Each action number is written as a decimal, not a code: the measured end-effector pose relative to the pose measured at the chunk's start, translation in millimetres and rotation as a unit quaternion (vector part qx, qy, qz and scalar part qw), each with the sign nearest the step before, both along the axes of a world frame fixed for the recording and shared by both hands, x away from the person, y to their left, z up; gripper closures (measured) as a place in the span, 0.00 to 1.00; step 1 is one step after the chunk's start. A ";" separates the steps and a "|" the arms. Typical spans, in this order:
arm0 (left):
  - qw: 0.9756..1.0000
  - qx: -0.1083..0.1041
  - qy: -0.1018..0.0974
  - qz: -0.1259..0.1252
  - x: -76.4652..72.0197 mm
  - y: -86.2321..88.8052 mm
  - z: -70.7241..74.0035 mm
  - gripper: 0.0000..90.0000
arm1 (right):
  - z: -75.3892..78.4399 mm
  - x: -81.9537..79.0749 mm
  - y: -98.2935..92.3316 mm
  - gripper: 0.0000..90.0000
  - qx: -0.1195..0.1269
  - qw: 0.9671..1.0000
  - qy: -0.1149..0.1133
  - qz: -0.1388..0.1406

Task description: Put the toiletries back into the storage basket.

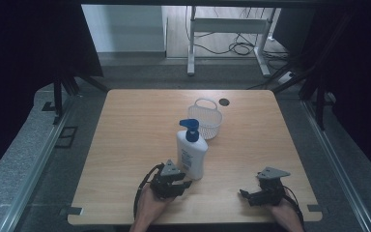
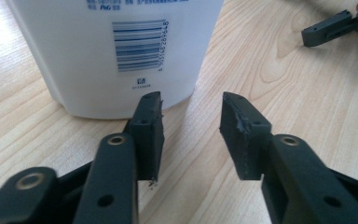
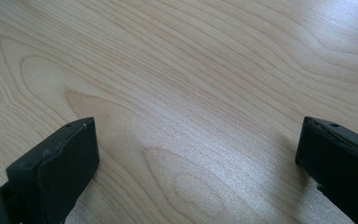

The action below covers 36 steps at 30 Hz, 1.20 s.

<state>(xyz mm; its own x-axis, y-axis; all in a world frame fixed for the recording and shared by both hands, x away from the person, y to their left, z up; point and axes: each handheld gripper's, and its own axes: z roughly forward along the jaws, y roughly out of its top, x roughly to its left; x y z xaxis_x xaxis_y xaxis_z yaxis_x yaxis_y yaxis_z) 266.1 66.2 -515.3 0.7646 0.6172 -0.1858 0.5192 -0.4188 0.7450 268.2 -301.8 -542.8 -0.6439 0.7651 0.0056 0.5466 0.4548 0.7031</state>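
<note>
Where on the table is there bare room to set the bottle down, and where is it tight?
Free: the left half of the table, from its left edge to the bottle; the right side beyond the basket; the wood between the open left gripper and the open right gripper. Crowded: the middle, where the bottle stands just before the basket, left gripper beside it.

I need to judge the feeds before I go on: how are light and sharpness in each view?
High view: dim, dark surround, table evenly lit, bottle readable. Left gripper view: bright, the bottle near washed out at upper left, barcode sharp, near jaws soft. Right gripper view: sheen on the table, grain clear, jaws blurred.
</note>
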 end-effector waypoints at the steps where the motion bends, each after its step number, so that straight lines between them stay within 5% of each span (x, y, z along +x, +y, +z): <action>1: 1.000 0.001 -0.001 0.000 -0.4 1.0 0.2 0.62 | 0.0 0.0 -0.2 0.00 0.000 1.000 0.000 0.001; 16: 1.000 0.014 -0.017 0.011 -14.0 19.9 4.4 0.41 | 2.0 -0.3 -2.0 0.00 0.003 1.000 0.007 0.002; 36: 0.997 0.053 -0.012 0.046 -22.5 33.1 -14.1 0.24 | 19.2 -6.2 9.5 0.00 0.003 0.999 -0.015 0.031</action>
<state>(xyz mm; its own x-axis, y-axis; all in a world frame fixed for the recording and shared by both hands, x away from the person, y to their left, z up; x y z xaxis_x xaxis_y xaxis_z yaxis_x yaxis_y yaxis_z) 243.6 99.3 -529.4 0.7071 0.7003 -0.0982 0.5417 -0.4471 0.7119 262.0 -292.3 -523.6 -0.6902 0.7236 -0.0098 0.4956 0.4825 0.7222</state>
